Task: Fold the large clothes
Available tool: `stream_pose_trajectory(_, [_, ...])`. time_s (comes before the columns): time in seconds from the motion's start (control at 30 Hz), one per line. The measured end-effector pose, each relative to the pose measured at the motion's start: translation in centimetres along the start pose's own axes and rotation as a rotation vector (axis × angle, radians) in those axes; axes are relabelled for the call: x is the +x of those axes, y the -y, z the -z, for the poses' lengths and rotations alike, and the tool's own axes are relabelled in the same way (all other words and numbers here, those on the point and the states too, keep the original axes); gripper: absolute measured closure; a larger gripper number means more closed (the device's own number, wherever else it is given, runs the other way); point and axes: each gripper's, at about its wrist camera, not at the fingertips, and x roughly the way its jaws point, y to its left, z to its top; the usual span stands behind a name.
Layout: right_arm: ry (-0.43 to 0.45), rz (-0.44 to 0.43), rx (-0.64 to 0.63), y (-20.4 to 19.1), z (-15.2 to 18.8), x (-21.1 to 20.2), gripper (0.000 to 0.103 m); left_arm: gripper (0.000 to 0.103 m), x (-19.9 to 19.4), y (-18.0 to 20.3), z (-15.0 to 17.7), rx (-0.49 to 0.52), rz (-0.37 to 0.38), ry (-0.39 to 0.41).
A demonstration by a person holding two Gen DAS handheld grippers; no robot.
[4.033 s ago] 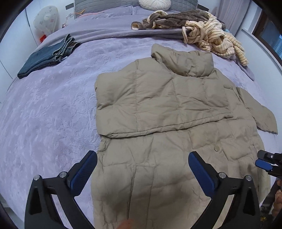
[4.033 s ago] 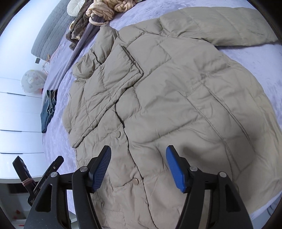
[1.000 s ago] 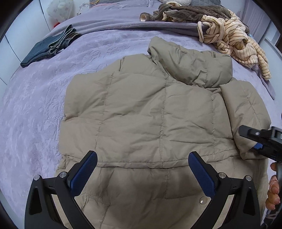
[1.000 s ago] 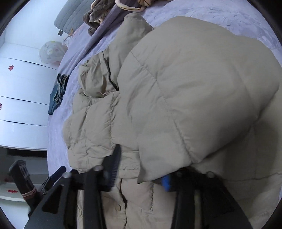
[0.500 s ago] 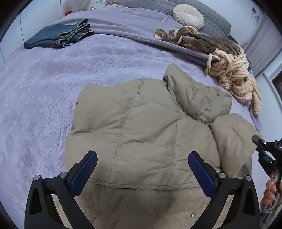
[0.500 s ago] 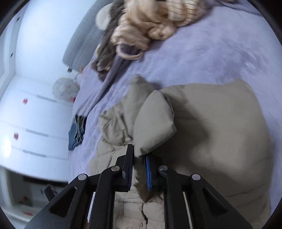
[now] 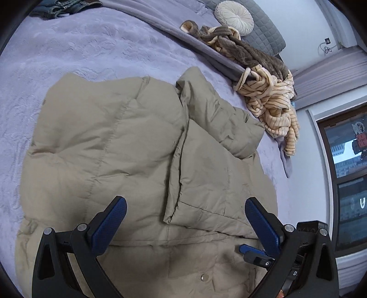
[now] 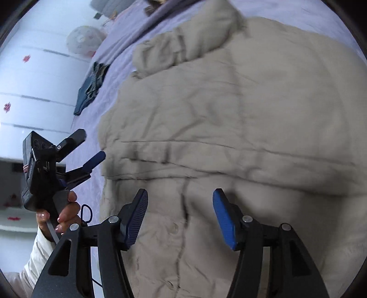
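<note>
A beige puffer jacket [image 7: 110, 142] lies on the purple bed [image 7: 68, 50], collar toward the headboard. One sleeve [image 7: 206, 174] is folded flat across its body. My left gripper [image 7: 185, 220] hovers open over the jacket's lower part with nothing between its fingers; in the right wrist view the left gripper [image 8: 91, 144] sits off the jacket's left edge, held by a hand [image 8: 66, 211]. My right gripper [image 8: 181, 217] is above the jacket [image 8: 229, 114] near its snap buttons. Its jaws are opening and hold nothing. One of its fingers [image 7: 246, 248] shows in the left wrist view.
Folded jeans [image 8: 91, 89] lie at the far side of the bed. A pile of striped and brown fabric [image 7: 270, 103] and a round cushion [image 7: 234, 17] sit near the headboard. A window [image 7: 348, 172] is on the right, a white wardrobe [image 8: 34, 80] on the left.
Half a second ago my right gripper was shut on the sleeve and carrying it over the jacket. It has let go and drawn back; the sleeve now lies folded across the body. The left view swung right.
</note>
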Motion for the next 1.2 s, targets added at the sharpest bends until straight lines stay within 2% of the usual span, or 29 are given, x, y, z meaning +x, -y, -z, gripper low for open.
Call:
stream_pose_trajectory(0.1, [0.049, 0.004, 0.165, 5.7, 1.0, -2.6, 0.04, 0.002, 3.0, 0.6, -0.3, 0.004, -0.028, -0.038])
stream_pose_trajectory(0.13, [0.075, -0.008, 0.221, 7.3, 1.1, -3.5, 0.04, 0.012, 3.7, 1.0, -0.4, 0.011, -0.029, -0.048])
stream_pose_trajectory(0.2, [0.128, -0.032, 0.299, 9.6, 0.9, -5.3, 0.04, 0.045, 5.1, 2.1, -0.5, 0.036, 0.006, -0.087])
stream_pose_trajectory(0.23, [0.158, -0.034, 0.327, 10.5, 0.6, -6.1, 0.04, 0.077, 5.6, 2.8, -0.5, 0.054, 0.005, -0.108])
stream_pose_trajectory(0.27, [0.189, -0.028, 0.35, 11.3, 0.2, -6.8, 0.04, 0.092, 5.8, 3.4, -0.4, 0.073, -0.016, -0.112])
stream_pose_trajectory(0.3, [0.219, -0.018, 0.368, 12.3, 0.0, -7.7, 0.04, 0.092, 5.6, 4.1, -0.3, 0.101, -0.045, -0.093])
stream_pose_trajectory(0.33, [0.26, 0.002, 0.386, 13.0, -0.3, -8.4, 0.046, 0.092, 5.1, 4.6, -0.2, 0.126, -0.064, -0.069])
stream_pose_trajectory(0.37, [0.293, 0.018, 0.397, 13.6, -0.7, -9.2, 0.082, 0.092, 4.5, 4.9, 0.0, 0.146, -0.079, -0.047])
stream_pose_trajectory(0.4, [0.315, 0.032, 0.402, 14.2, -0.9, -10.0, 0.096, 0.092, 3.7, 5.0, 0.3, 0.158, -0.094, -0.026])
stream_pose_trajectory(0.5, [0.356, 0.081, 0.308, 13.3, -1.4, -11.0, 0.097, 0.092, 2.5, 3.7, 1.0, 0.18, -0.16, -0.003])
stream_pose_trajectory(0.6, [0.287, 0.157, 0.174, 11.6, -1.4, -9.2, 0.097, 0.092, 3.4, 1.0, 1.4, 0.173, -0.237, -0.047])
stream_pose_trajectory(0.73, [0.244, 0.156, 0.212, 14.2, -0.8, -7.5, 0.097, 0.092, 4.4, 0.1, 1.5, 0.162, -0.263, -0.049])
stream_pose_trajectory(0.83, [0.228, 0.124, 0.24, 14.9, -0.5, -7.6, 0.095, 0.091, 4.6, 1.3, 1.9, 0.219, -0.334, -0.04])
stream_pose_trajectory(0.9, [0.19, 0.122, 0.226, 14.8, -0.4, -8.2, 0.085, 0.091, 4.0, 2.1, 2.3, 0.25, -0.383, -0.022])
stream_pose_trajectory(0.97, [0.153, 0.112, 0.207, 14.6, 0.1, -9.0, 0.059, 0.091, 2.9, 2.5, 2.4, 0.266, -0.401, -0.005])
stream_pose_trajectory(1.0, [0.147, 0.108, 0.189, 14.4, 0.6, -9.8, 0.054, 0.091, 2.2, 2.6, 2.4, 0.266, -0.41, 0.004])
stream_pose_trajectory(1.07, [0.167, 0.139, 0.143, 13.4, 1.7, -11.0, 0.051, 0.091, 0.6, 2.6, 2.4, 0.261, -0.418, 0.033])
stream_pose_trajectory(1.13, [0.225, 0.183, 0.115, 13.0, 2.9, -12.5, 0.052, 0.091, -0.8, 2.8, 1.9, 0.249, -0.407, 0.067])
stream_pose_trajectory(1.2, [0.311, 0.218, 0.117, 13.2, 3.4, -14.1, 0.061, 0.091, -2.0, 3.2, 1.2, 0.241, -0.389, 0.1])
